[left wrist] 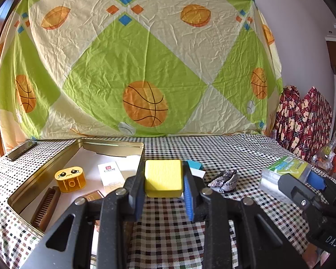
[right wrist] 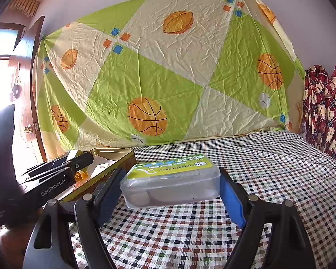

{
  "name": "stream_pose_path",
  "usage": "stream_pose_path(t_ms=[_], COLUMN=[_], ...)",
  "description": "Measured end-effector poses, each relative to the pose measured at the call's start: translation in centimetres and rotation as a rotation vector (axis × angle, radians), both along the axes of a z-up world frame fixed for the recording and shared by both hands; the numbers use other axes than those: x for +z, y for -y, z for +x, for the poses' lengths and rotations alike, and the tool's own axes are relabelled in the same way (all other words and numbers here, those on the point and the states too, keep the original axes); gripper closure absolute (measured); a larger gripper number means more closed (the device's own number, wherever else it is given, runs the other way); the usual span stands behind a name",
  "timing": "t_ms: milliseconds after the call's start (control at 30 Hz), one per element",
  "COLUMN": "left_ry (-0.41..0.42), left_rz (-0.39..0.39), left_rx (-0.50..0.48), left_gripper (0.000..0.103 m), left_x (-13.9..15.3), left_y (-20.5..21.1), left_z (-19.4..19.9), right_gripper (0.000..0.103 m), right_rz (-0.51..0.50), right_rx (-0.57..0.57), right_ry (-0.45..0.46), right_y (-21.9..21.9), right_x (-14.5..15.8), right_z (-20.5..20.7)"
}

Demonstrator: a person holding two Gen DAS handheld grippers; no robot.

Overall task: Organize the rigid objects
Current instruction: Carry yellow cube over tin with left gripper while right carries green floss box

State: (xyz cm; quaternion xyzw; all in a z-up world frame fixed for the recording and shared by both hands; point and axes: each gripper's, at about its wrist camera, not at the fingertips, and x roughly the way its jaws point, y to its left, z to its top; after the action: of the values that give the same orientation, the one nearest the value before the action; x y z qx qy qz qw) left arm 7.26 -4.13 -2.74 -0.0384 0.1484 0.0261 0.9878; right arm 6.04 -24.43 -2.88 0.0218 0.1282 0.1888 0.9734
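Four items, perhaps more, in gold tin [left wrist: 44, 168]; left hand-held gripper [left wrist: 163, 192] clamping yellow block [left wrist: 163, 177].

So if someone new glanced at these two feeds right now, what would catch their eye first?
Probably the bright yellow block pinched in the left hand-held gripper, right beside the open gold tin with its sad-faced orange box. Next, the clear plastic case with a green label sitting on the checkered cloth between the right hand-held gripper's open fingers. Behind everything hangs a loud green-and-cream basketball sheet.
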Motion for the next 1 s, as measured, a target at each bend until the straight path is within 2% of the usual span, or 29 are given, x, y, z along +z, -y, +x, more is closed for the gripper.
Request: stream_pose_path(t_ms=[600,1000], left_ry=[-0.01,-0.029], left_rz=[-0.033,-0.063], left_rx=[0.032,0.051], left_gripper=[0.075,0.075], left_x=[-0.2,-0.3], left_y=[-2.7,-5.1], left_z=[-0.5,-1.0], right_gripper=[0.02,0.02], right_rz=[-0.014,-0.022], right_rx=[0.024,0.083], right_ry=[0.041,0.038], right_y=[-2.4,-5.1], right_x=[0.0,-0.3], right_z=[-1.2,-1.7])
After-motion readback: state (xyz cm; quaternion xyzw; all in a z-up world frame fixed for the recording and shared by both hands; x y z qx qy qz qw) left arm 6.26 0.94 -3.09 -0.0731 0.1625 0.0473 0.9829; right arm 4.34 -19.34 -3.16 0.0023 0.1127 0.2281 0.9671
